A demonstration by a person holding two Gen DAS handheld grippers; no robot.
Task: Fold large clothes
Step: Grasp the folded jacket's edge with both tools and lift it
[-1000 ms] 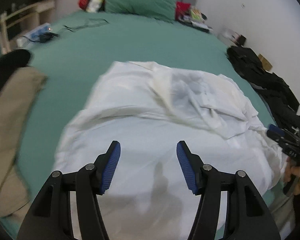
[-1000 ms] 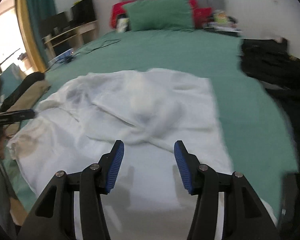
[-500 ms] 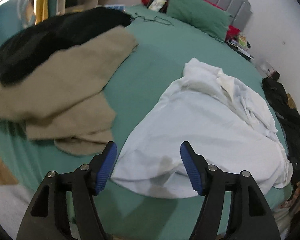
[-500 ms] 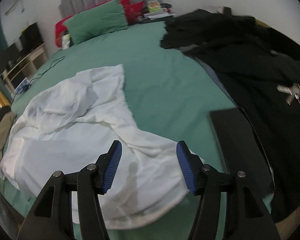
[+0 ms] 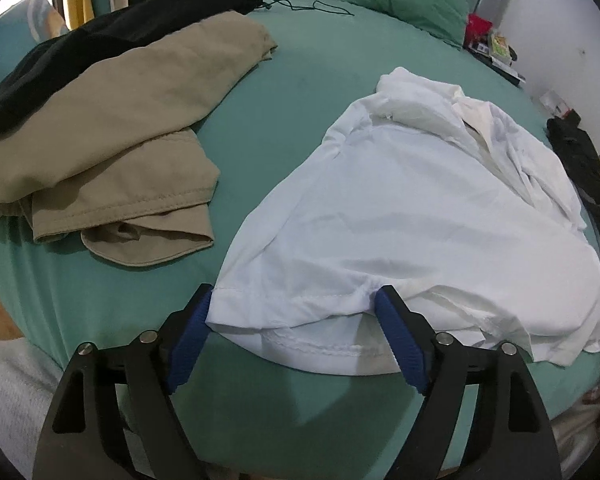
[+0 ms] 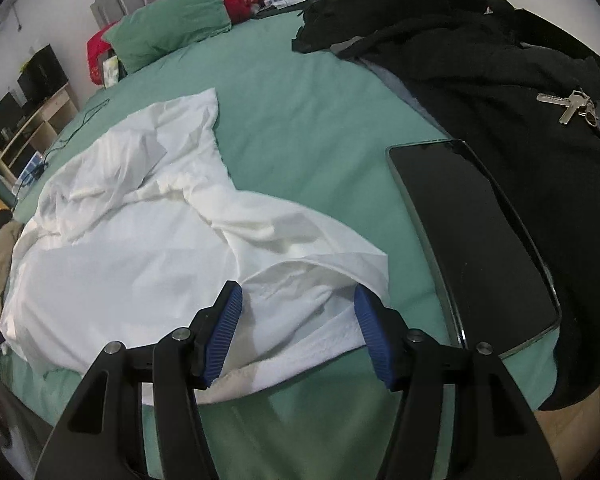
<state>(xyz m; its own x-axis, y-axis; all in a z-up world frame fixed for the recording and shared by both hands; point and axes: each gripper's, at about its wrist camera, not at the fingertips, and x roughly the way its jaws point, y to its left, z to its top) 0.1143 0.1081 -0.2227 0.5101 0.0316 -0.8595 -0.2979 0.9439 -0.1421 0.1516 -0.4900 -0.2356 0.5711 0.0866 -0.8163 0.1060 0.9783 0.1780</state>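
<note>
So the whole scene sits on a bed (image 5: 300, 80) with a green sheet, and the white garment (image 5: 420, 208) is spread out in the middle of it, rumpled at the far end, with its hem along the near edge of the mattress. That placement makes sense: the bed gives a big flat surface for folding something this size, and having the hem close puts both bottom corners within reach.

Off to one side there's a pile of tan trousers (image 5: 120, 120) with something black on top. On the other side lies a heap of black clothes (image 6: 500, 100) with a bunch of keys (image 6: 568, 104) on it, and a dark tablet (image 6: 472, 248) lies flat just beside the garment. Probably all just parked out of the way.

The left gripper (image 5: 292, 336) has its jaws spread very wide, and they've just been opening further. The hem's left corner sits between the pads but they aren't pressing on it.

The right gripper (image 6: 298, 328) stands about half open, straddling the garment's opposite corner, not clamped either. Looks like the person is lining up a two-corner pickup.
</note>
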